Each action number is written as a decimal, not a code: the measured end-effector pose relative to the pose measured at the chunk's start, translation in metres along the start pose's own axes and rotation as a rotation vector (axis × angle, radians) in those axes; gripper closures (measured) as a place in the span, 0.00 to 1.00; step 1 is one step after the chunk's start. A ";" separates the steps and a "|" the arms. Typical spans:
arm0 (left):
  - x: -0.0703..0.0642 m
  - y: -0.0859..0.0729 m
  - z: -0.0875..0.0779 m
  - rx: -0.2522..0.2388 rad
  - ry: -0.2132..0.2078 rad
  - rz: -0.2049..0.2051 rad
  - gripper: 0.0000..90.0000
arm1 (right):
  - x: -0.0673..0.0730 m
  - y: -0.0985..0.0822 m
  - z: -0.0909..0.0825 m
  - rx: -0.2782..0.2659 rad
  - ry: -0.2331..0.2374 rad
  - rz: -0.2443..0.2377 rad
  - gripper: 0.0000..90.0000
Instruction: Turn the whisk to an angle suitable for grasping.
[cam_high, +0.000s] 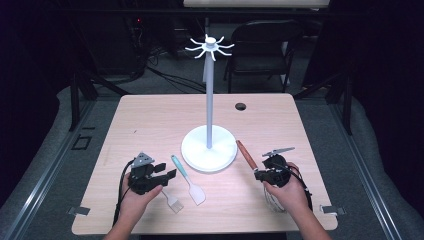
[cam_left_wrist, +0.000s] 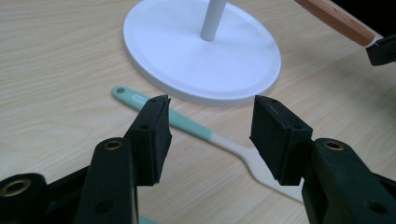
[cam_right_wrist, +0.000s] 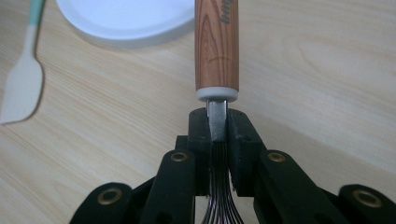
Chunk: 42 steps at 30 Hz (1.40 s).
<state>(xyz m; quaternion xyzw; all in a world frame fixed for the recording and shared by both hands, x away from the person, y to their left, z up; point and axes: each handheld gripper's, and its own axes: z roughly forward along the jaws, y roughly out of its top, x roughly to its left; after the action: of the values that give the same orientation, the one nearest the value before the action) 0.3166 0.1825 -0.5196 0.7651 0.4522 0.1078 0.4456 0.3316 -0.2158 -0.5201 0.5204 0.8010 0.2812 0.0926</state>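
- Looking down in the high view, the left gripper (cam_high: 162, 178) hung open beside the teal-handled white silicone spatula (cam_high: 188, 179) on the pale wooden table (cam_high: 150, 120); the right gripper (cam_high: 262, 174) held the wooden-handled wire whisk (cam_high: 247, 155) near the white hanging stand (cam_high: 209, 148).
- Left gripper view: 2 pads stood apart above the spatula's handle (cam_left_wrist: 187, 122), touching nothing; a centred descent would likely grip best.
- Right gripper view: jaws clamped the whisk's metal neck (cam_right_wrist: 217, 120); keeping that hold firm seemed wise.
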 end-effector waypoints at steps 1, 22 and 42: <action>-0.001 0.002 0.001 -0.006 0.000 0.001 0.52 | 0.003 0.001 0.000 -0.025 0.015 -0.002 0.90; -0.060 0.036 0.056 -0.027 -0.266 -0.090 0.48 | 0.067 0.011 -0.001 -0.179 0.121 -0.182 0.90; -0.087 0.048 0.080 -0.047 -0.381 -0.164 0.63 | 0.076 0.008 0.001 -0.209 0.132 -0.200 0.90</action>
<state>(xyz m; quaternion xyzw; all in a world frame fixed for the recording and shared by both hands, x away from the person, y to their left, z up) 0.3413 0.0582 -0.5084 0.7217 0.4178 -0.0647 0.5481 0.3050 -0.1460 -0.5049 0.4057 0.8195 0.3862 0.1209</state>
